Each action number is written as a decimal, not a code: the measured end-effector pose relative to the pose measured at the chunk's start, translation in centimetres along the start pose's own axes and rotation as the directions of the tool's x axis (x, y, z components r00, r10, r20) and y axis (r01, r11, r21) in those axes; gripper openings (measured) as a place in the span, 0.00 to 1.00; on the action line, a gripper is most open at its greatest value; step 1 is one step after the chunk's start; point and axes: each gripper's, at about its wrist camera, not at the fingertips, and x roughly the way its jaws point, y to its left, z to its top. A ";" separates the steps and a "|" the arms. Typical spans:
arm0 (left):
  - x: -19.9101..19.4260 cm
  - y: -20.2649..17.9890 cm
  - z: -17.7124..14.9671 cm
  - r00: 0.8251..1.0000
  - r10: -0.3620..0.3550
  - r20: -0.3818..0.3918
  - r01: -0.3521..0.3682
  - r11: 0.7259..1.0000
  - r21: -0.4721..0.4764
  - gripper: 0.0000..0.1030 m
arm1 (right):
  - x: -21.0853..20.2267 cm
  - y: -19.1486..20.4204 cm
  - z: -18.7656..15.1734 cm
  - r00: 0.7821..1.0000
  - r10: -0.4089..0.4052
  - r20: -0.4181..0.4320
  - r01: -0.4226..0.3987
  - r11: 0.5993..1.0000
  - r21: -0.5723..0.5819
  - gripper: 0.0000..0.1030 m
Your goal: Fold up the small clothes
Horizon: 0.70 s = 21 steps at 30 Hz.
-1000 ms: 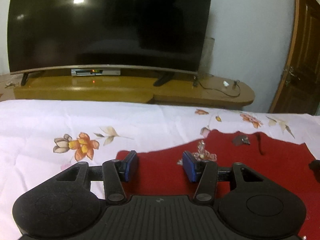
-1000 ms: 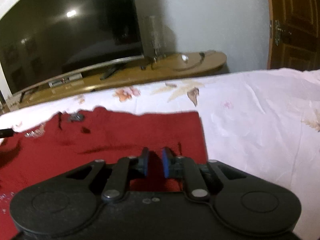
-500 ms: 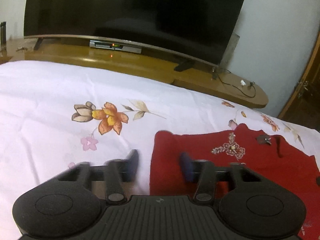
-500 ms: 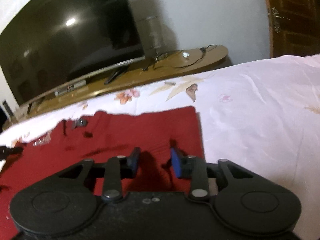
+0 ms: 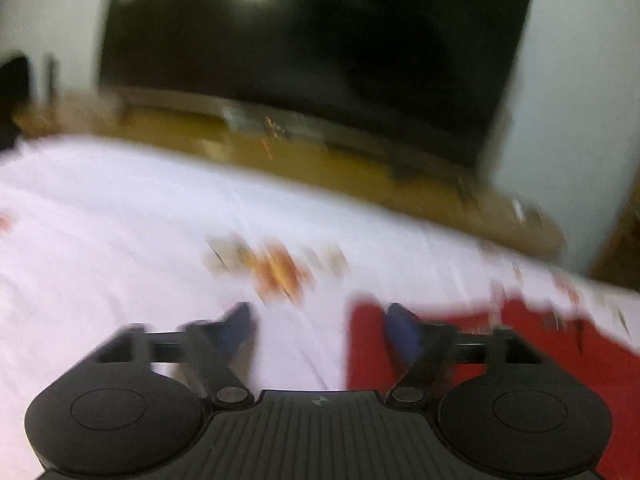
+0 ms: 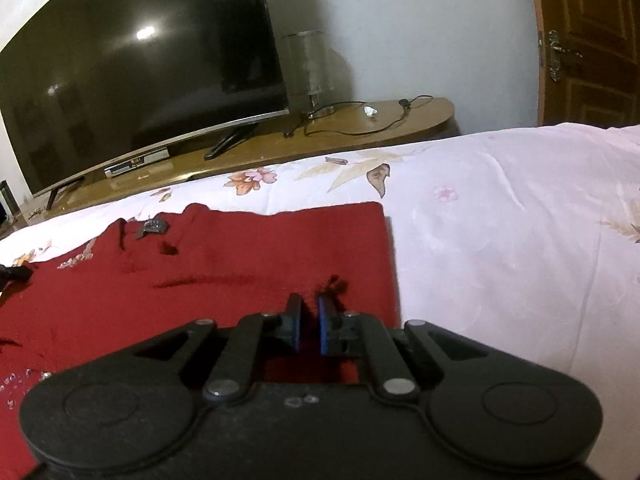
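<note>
A dark red garment (image 6: 240,260) with beaded trim lies flat on the floral bed sheet (image 6: 500,240). My right gripper (image 6: 309,304) sits near its right edge. The jaws are closing to a narrow gap, with a puckered pinch of red cloth between the blue pads. The left wrist view is blurred by motion. In it my left gripper (image 5: 318,316) is opening wide at the left edge of the red garment (image 5: 580,360). One finger is over the cloth and the other over the bed sheet (image 5: 120,240), with nothing gripped.
Beyond the bed a large dark television (image 6: 140,80) stands on a low wooden stand (image 6: 360,128) with a set-top box, cables and a glass cylinder (image 6: 306,64). A wooden door (image 6: 588,40) is at the far right.
My left gripper has slid left from over the garment to its left edge, and its jaws stand wider. My right gripper's jaws have narrowed onto a fold of red cloth.
</note>
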 end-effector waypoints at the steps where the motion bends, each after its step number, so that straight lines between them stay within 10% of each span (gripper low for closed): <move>1: -0.8 0.4 0.3 0.999 -0.025 0.043 0.026 0.999 -0.021 0.75 | -0.3 0.0 0.0 1.000 -0.002 0.018 0.002 1.000 0.001 0.12; 6: -1.2 -2.5 0.5 0.977 -0.212 -0.008 0.212 0.972 0.100 0.66 | -0.4 0.0 -0.5 0.999 -0.020 0.036 0.019 1.000 0.007 0.15; 9: 2.9 -3.6 -0.6 0.967 -0.127 -0.220 0.163 0.975 0.151 0.74 | -0.3 0.1 -0.5 0.999 -0.027 0.032 0.027 1.000 -0.005 0.16; 13: 2.6 -3.5 -0.3 0.971 -0.137 -0.196 0.166 0.976 0.142 0.78 | -0.3 0.0 -0.6 0.999 -0.028 0.025 0.028 1.000 -0.007 0.15; 18: -1.6 -3.7 1.0 0.974 -0.227 0.017 0.224 0.967 0.125 0.78 | -0.3 -0.1 -0.7 0.999 -0.022 0.033 0.022 1.000 0.001 0.15; 21: 1.1 -5.1 0.6 0.966 -0.224 -0.128 0.243 0.956 0.162 0.78 | -0.3 0.0 -0.8 0.999 -0.027 0.033 0.027 1.000 -0.003 0.16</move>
